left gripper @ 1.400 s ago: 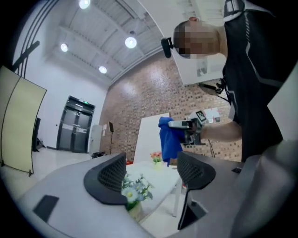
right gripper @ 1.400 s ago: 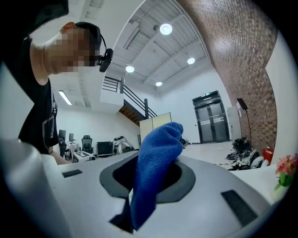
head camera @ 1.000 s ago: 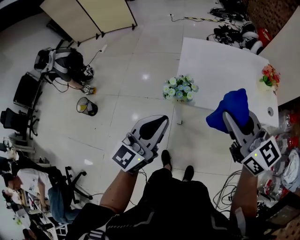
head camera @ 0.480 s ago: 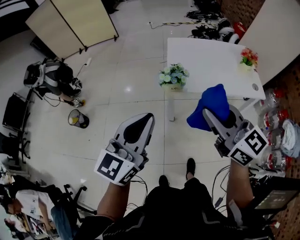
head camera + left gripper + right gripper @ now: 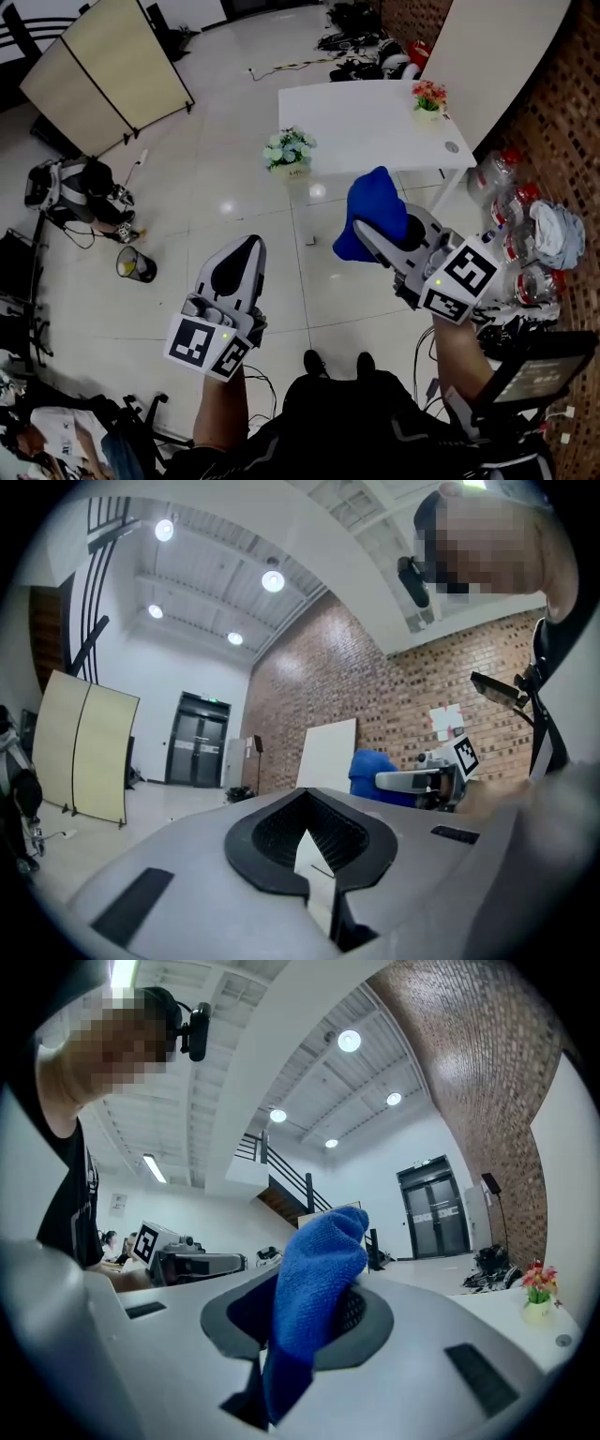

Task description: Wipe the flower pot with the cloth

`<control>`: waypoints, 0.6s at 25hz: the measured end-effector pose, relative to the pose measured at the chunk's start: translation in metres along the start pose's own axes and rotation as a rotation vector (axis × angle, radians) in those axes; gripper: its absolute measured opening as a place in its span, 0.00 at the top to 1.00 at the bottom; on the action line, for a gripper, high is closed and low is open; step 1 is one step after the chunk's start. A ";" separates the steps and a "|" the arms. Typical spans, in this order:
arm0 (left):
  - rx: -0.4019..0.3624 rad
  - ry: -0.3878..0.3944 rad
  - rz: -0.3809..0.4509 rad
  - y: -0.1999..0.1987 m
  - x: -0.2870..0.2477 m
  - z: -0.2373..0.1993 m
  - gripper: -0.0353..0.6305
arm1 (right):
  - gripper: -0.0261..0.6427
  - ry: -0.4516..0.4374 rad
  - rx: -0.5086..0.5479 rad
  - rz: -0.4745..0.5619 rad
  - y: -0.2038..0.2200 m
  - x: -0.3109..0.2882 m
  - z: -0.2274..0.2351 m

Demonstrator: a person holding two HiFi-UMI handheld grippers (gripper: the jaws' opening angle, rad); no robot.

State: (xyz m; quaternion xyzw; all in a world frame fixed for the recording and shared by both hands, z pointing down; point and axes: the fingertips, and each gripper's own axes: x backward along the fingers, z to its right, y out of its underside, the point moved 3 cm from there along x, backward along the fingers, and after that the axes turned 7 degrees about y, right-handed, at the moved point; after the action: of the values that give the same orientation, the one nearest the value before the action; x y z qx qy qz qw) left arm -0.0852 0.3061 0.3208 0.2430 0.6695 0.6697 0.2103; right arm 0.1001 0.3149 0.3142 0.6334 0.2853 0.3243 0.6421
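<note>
The flower pot (image 5: 290, 170), mostly hidden under pale blooms, seems to sit at the near corner of the white table (image 5: 361, 117), apart from both grippers. The right gripper (image 5: 373, 232) clamps the blue cloth (image 5: 368, 208) in the air. The left gripper (image 5: 247, 247) is closed and empty.

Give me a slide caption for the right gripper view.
Right gripper shut on a blue cloth, with a red-flowered pot on the white table ahead.
</note>
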 end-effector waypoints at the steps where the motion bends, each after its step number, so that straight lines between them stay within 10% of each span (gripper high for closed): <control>1: -0.004 -0.010 0.001 -0.002 0.001 0.010 0.94 | 0.85 -0.008 0.005 0.002 -0.003 0.010 -0.003; 15: 0.016 -0.027 -0.017 -0.012 0.014 0.046 0.94 | 0.85 0.026 0.019 -0.039 0.003 0.048 -0.027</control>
State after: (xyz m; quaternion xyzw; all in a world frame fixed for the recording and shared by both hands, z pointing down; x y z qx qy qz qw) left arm -0.0692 0.3515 0.3092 0.2481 0.6738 0.6593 0.2230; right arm 0.1090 0.3693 0.3187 0.6296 0.3088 0.3172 0.6385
